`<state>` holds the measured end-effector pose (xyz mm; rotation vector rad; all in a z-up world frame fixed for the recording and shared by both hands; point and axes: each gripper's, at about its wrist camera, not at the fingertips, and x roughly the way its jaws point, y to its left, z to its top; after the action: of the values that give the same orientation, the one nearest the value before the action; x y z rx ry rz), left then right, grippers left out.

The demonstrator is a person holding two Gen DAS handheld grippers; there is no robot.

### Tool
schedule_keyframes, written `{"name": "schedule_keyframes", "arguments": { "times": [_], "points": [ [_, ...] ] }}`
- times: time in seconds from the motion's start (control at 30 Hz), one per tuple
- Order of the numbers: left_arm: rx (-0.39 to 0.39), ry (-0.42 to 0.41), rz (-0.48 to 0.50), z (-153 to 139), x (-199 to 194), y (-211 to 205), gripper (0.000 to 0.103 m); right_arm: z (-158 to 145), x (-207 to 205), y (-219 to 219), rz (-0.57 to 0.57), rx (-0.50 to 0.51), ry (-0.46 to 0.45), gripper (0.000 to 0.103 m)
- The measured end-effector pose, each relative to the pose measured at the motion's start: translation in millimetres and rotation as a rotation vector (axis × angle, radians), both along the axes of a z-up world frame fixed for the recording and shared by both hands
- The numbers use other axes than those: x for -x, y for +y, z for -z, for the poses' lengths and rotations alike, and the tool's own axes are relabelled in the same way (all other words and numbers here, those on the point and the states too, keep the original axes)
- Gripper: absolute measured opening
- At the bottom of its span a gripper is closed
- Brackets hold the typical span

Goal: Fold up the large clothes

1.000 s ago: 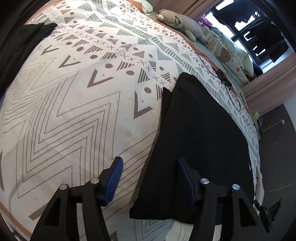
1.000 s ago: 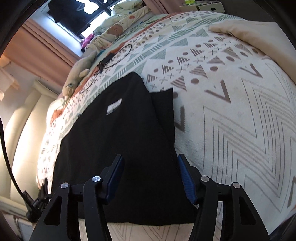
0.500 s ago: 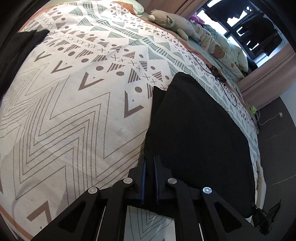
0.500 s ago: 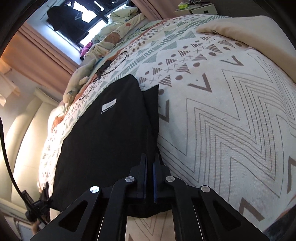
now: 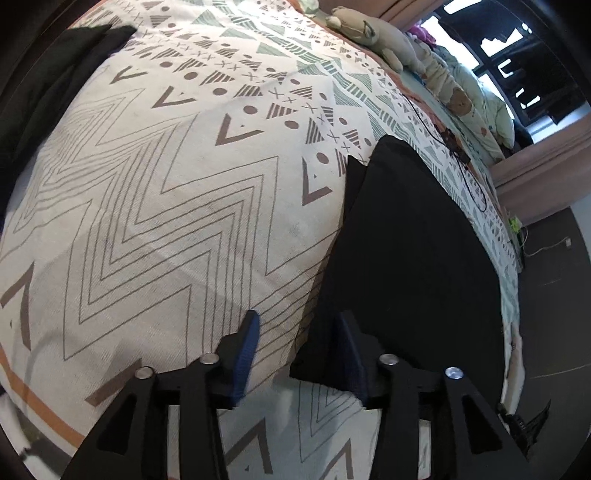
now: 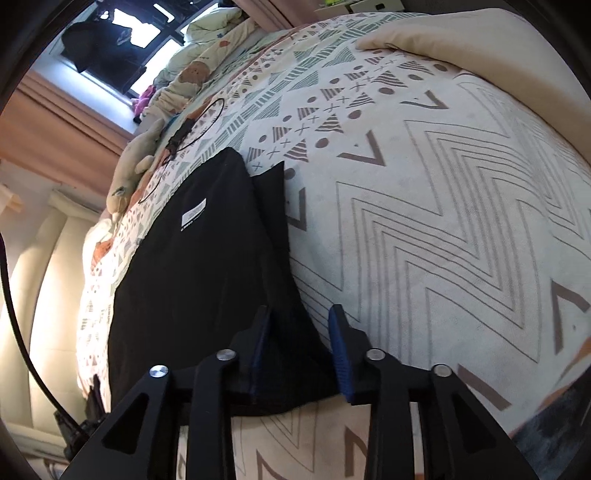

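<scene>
**A:** What is the state of the tongs?

**B:** The left gripper [image 5: 295,347] stands with its jaws spread and nothing clamped. Its inner blue pad lies against the near corner of the black garment [image 5: 413,258]; its outer pad is over the bare patterned bedspread [image 5: 155,221]. The right gripper [image 6: 301,339] is likewise released, and the opposite near corner of the garment sits in the gap between its pads without being pinched.

**A:** Where does the garment lie relative to the tongs?

**B:** It runs forward from both tongs as a flat, narrow panel on the bedspread. A white label [image 6: 194,214] faces up ahead of the right tongs. A small flap protrudes at the far end, on the side toward the open bedspread. Beyond the far end lie a black cable [image 6: 192,136] and a plush toy [image 5: 369,35].

**A:** Which step is in hand?

**B:** Judged from the layout, the lengthwise fold is complete and the near hem is the grip line for the crosswise fold.

**A:** What does the next move call for?

**B:** Probably each tong must close on its corner, taking all layers. Both should then rise together and carry the hem forward to the far edge, keeping the sides aligned.
</scene>
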<state>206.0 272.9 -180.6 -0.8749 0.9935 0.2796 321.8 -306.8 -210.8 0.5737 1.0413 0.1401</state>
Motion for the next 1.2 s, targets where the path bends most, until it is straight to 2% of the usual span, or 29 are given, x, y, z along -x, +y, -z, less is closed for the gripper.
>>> {"name": "schedule_keyframes", "arguments": {
  "times": [0.13,0.27,0.33,0.43,0.47,0.5,0.57,0.6,0.8,0.93,1.13,1.2],
  "points": [
    [0.122,-0.073,-0.004,0,14,-2,0.059,-2,13,-2,-0.017,-0.005,0.009,0.034],
    [0.230,-0.071,-0.012,15,18,-11,0.059,1,24,1,-0.038,-0.020,0.026,0.035],
    [0.259,-0.080,-0.027,20,18,-17,0.059,2,26,2,-0.037,-0.023,0.028,0.035],
    [0.240,-0.087,-0.050,21,17,-21,0.059,4,26,4,-0.029,-0.033,0.036,0.035],
    [0.234,-0.095,-0.059,20,17,-20,0.051,4,24,5,-0.035,-0.022,0.043,0.035],
    [0.225,-0.100,-0.068,20,18,-20,0.032,5,24,5,-0.039,-0.018,0.051,0.035],
    [0.207,-0.107,-0.082,19,18,-16,0.017,5,24,3,-0.036,-0.030,0.059,0.035],
    [0.216,-0.122,-0.085,20,20,-13,0.014,5,25,1,-0.032,-0.031,0.062,0.035],
    [0.226,-0.118,-0.115,31,24,-10,0.013,11,35,-10,-0.032,-0.113,0.097,0.038],
    [0.210,-0.136,-0.088,22,26,-10,0.013,19,40,-7,-0.061,-0.209,0.102,0.058],
    [0.206,-0.146,-0.090,19,26,-11,0.012,35,29,-3,-0.006,-0.297,0.071,0.058],
    [0.200,-0.152,-0.087,15,27,-12,0.012,39,25,-7,0.024,-0.312,0.059,0.046]
  ]
}}
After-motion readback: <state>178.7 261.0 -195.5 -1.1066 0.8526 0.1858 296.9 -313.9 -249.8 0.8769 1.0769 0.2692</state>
